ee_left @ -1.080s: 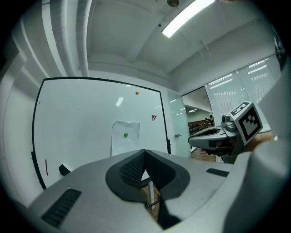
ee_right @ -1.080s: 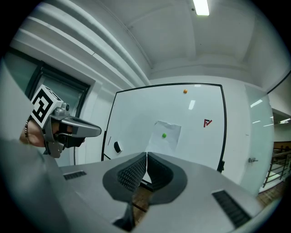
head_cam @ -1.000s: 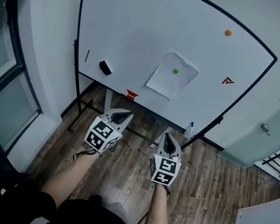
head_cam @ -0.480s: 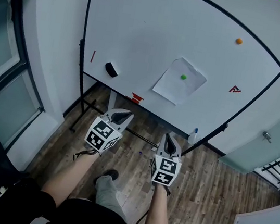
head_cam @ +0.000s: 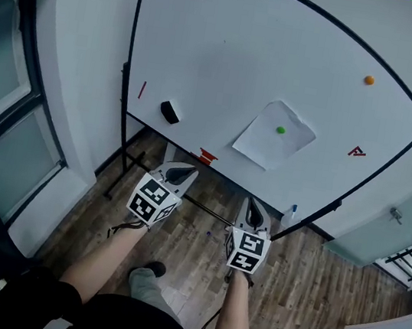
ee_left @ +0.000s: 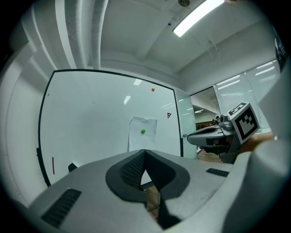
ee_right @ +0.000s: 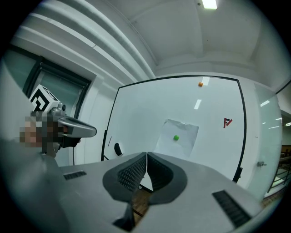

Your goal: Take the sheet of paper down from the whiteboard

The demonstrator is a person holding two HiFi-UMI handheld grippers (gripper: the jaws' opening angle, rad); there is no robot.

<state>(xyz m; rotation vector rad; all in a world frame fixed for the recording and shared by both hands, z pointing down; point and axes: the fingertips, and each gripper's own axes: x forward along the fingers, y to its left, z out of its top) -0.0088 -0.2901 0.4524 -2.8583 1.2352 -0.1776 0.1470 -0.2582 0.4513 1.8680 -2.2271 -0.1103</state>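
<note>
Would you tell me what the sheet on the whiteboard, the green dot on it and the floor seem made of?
The sheet looks like thin matte white paper: its top edge is crumpled. The green dot is probably a small magnet, as it seems to hold the sheet; too small to confirm. The floor looks like wood or laminate, with plank seams and grain.

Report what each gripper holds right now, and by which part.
Nothing is held. The left gripper and the right gripper both have jaws together with nothing between; the white sheet of paper hangs on the whiteboard, pinned by a small green magnet.
</note>
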